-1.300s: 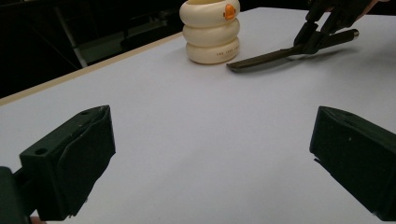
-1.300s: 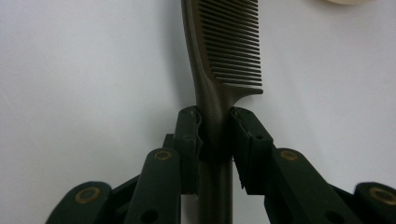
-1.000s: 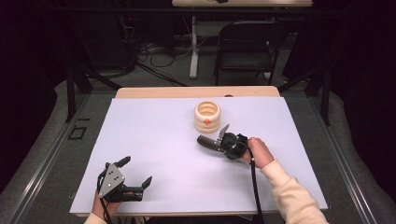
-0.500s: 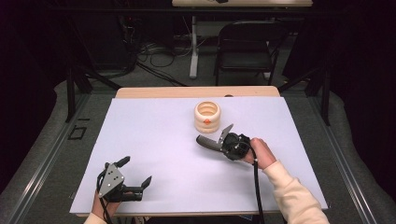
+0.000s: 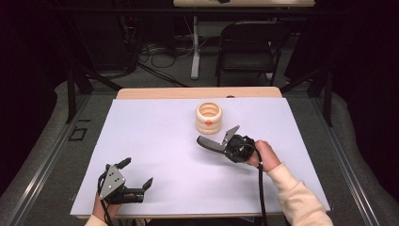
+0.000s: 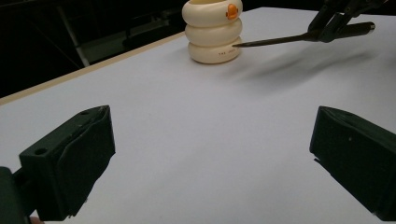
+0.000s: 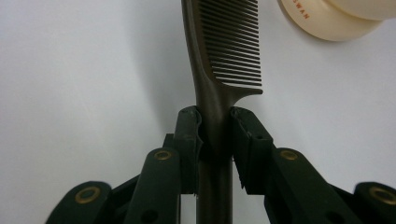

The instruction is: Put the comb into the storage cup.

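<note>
Your right claw (image 7: 215,135) is clamped on the handle of the dark brown plastic comb (image 7: 224,51), both pads pressed flat against the neck just behind the teeth. The grip looks centred and square, so leave it as it is. In the high view the comb (image 5: 210,144) sticks out of the right claw (image 5: 226,141) toward 10 o'clock, above the white tabletop (image 5: 155,141), and its tip sits just short of the cream ribbed ring-stacked holder (image 5: 209,117), which stands upright at 12 o'clock from the claw, near the far edge of the sheet.

My read is that the comb is meant for that holder's open top. The left claw's camera shows the tip level with the holder's (image 6: 213,30) lowest ring (whether it touches the wall there I cannot tell), so raise the comb clear of the rim before you move in. Tilt the wrist until the free end points down, line it over the opening, and lower slowly; a sideways nudge could tip a light holder.

Your left claw (image 5: 134,181) rests wide and empty at 7 o'clock on the sheet, well apart from the work. Bring it up to steady the holder if it wobbles.
</note>
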Motion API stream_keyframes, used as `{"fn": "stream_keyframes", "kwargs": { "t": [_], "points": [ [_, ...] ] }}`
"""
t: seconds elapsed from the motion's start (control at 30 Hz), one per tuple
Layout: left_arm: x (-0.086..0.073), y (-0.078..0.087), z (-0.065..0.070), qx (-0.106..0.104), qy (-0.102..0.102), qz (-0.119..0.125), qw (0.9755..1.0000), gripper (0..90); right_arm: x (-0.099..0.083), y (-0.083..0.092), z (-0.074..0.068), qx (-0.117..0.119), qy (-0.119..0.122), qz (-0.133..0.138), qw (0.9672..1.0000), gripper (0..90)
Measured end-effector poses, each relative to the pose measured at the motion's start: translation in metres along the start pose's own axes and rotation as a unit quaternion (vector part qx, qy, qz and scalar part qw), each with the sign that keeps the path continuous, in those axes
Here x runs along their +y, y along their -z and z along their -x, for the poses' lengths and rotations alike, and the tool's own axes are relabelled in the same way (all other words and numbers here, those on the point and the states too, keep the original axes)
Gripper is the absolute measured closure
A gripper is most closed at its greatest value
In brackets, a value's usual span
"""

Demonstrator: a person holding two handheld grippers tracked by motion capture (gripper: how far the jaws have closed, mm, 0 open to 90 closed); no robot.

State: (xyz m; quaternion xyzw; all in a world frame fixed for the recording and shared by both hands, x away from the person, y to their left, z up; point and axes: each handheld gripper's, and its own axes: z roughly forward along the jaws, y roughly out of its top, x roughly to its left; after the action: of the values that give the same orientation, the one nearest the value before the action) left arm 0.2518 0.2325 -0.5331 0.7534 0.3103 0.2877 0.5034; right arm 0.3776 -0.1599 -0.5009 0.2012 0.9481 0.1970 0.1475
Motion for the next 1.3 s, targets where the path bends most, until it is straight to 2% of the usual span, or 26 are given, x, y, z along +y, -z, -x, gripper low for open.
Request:
{"fn": "stream_keyframes", "kwargs": {
  "t": [0.47,0.8,1.3],
  "points": [
    [0.000,0.000,0.000,0.000,-0.002,0.000,1.0000,0.2,-0.002,0.007,-0.001,0.006,-0.007,0.030,0.9995,72.6],
    [0.000,0.000,0.000,0.000,-0.003,0.000,1.0000,0.2,-0.005,0.012,-0.001,0.010,-0.009,0.063,0.9979,72.7],
    [0.000,0.001,-0.001,0.002,-0.001,0.000,1.0000,0.2,-0.005,0.017,-0.001,0.016,-0.016,0.097,0.9950,72.6]
  ]
}}
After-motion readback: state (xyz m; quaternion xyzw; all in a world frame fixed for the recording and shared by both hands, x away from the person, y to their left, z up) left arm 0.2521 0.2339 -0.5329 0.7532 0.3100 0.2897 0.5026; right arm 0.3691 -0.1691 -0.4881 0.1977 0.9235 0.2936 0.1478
